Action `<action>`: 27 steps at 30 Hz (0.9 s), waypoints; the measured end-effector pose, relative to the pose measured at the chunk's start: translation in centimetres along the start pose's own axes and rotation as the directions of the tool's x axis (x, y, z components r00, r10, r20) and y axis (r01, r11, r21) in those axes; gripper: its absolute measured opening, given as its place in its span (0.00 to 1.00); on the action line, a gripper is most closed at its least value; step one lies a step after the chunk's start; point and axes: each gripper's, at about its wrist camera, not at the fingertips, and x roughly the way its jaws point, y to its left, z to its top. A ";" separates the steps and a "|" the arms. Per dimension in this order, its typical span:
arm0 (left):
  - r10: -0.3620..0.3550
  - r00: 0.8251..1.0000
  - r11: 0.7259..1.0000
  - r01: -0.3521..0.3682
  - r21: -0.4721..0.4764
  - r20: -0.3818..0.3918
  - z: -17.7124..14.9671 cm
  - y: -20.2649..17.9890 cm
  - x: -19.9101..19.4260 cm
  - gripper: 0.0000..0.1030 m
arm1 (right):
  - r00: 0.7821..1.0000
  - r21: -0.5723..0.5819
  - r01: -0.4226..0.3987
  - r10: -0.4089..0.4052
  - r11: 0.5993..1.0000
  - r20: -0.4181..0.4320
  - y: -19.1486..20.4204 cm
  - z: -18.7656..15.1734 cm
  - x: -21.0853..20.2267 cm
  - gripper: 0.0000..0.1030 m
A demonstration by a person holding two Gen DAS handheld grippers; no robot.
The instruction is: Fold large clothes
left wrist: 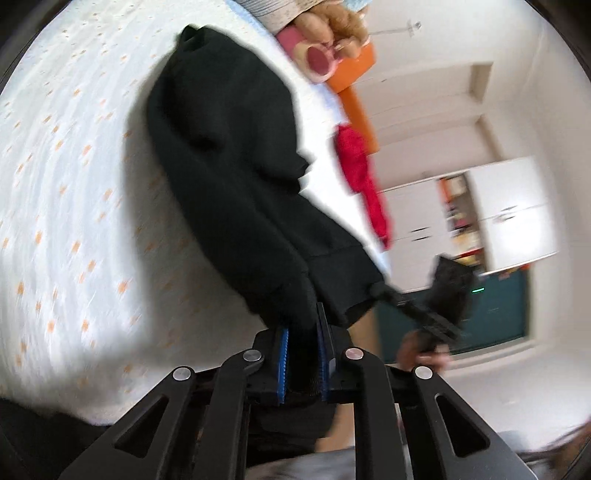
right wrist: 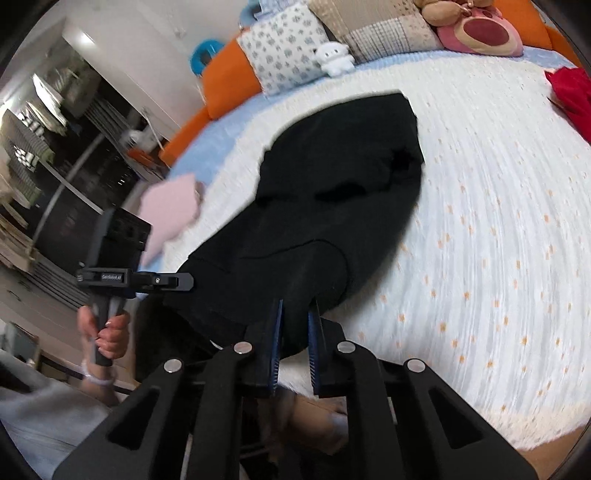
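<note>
A home bedroom: a bed (right wrist: 480, 206) spread with a white, orange-flecked quilt fills both views. At its head sit patterned pillows (right wrist: 284, 55), a pink plush toy (right wrist: 480, 33) and an orange headboard (right wrist: 229, 85). Beyond the bed stand white wardrobe doors (left wrist: 517, 210).

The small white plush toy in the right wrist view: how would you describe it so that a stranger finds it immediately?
Start at the orange headboard behind the bed. A row of pillows leans against it, and the white plush toy sits before the pillow with the grey flower print. It is the only pure white toy; the other plush is far bigger and pink.
</note>
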 end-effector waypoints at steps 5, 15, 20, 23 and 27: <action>-0.064 0.997 0.997 0.061 0.052 0.044 6.3 -2.3 -2.3 0.16 | 0.996 -0.023 -0.051 0.052 0.998 0.072 0.0 6.2 -1.0 0.12; -0.082 0.990 0.987 0.097 -0.127 0.117 22.0 2.5 -1.0 0.16 | 0.994 0.075 -0.004 -0.005 0.997 0.109 -7.5 21.8 4.7 0.12; -0.123 0.983 0.936 0.160 -0.313 0.135 27.6 9.0 1.6 0.16 | 0.995 0.192 0.045 -0.062 0.980 0.083 -13.4 25.4 9.7 0.11; -0.146 0.979 0.899 0.191 -0.393 0.142 28.4 13.2 3.5 0.16 | 0.987 0.204 0.134 -0.149 0.970 0.061 -16.1 26.1 13.2 0.11; -0.172 0.978 0.883 0.208 -0.421 0.121 29.0 15.8 4.9 0.17 | 0.984 0.209 0.145 -0.163 0.967 0.069 -17.4 25.0 15.7 0.12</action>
